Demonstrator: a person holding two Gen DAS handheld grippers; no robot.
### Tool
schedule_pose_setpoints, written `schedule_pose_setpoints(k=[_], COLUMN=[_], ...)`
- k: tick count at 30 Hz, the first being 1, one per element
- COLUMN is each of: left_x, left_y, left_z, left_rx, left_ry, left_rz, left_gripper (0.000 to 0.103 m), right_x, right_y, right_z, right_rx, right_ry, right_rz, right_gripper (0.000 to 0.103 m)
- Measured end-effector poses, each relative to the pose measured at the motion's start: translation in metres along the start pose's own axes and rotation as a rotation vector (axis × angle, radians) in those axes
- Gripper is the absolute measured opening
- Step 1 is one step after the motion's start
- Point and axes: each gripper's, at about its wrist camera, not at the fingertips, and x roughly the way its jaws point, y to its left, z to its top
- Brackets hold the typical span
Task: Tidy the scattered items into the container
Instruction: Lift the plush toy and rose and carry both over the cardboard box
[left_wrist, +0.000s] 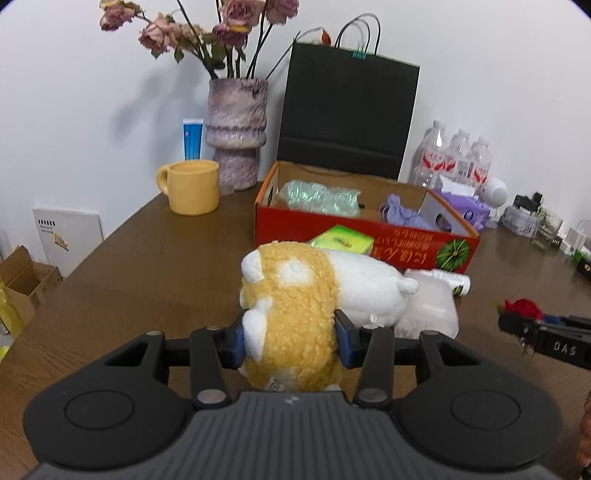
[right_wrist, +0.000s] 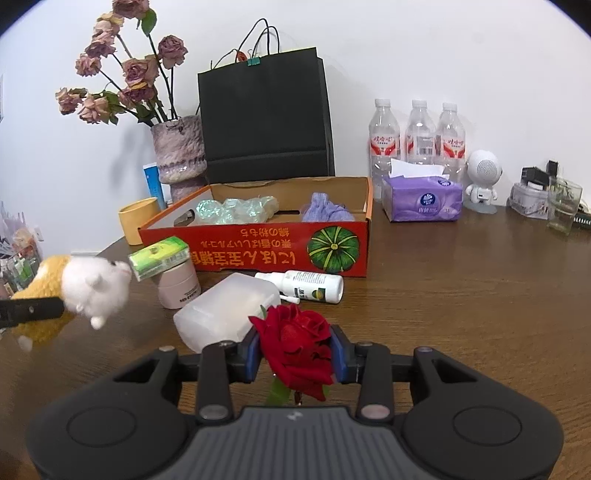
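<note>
My left gripper (left_wrist: 291, 341) is shut on a yellow and white plush toy (left_wrist: 295, 295), held above the table in front of the red cardboard box (left_wrist: 369, 232). The toy also shows in the right wrist view (right_wrist: 88, 288). My right gripper (right_wrist: 297, 354) is shut on a red rose (right_wrist: 299, 343), in front of a white plastic container (right_wrist: 221, 314) and a white spray bottle (right_wrist: 310, 286). A green packet (right_wrist: 159, 258) lies on a pink jar (right_wrist: 181, 284). The box (right_wrist: 258, 251) holds bubble wrap (right_wrist: 236, 210) and a purple cloth (right_wrist: 325, 210).
Behind the box stand a black paper bag (right_wrist: 266, 114), a vase of dried roses (right_wrist: 177, 155), a yellow mug (left_wrist: 192, 192) and a blue tube (left_wrist: 192, 138). To the right are water bottles (right_wrist: 417, 136), a purple tissue box (right_wrist: 421, 199), a white robot figure (right_wrist: 482, 181) and a glass jar (right_wrist: 563, 205).
</note>
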Motion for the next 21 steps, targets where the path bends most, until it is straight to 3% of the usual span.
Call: schedule_pose_setpoints(k=[12,21], left_x=[-0.035,-0.063], left_y=[0.001,0.002], left_z=[0.027,0.034], left_rx=[-0.01,-0.018], left_ry=[-0.049,-0.104], left_rz=[-0.105,-0.12], left_gripper=[0.046,0.046], right_x=[-0.043,-0.067], right_y=[0.001,0.018], right_z=[0.032,0.045], right_rx=[0.027,0.005], right_ry=[-0.009,-0.017], right_rz=[0.033,0.051], right_gripper=[0.036,0.036])
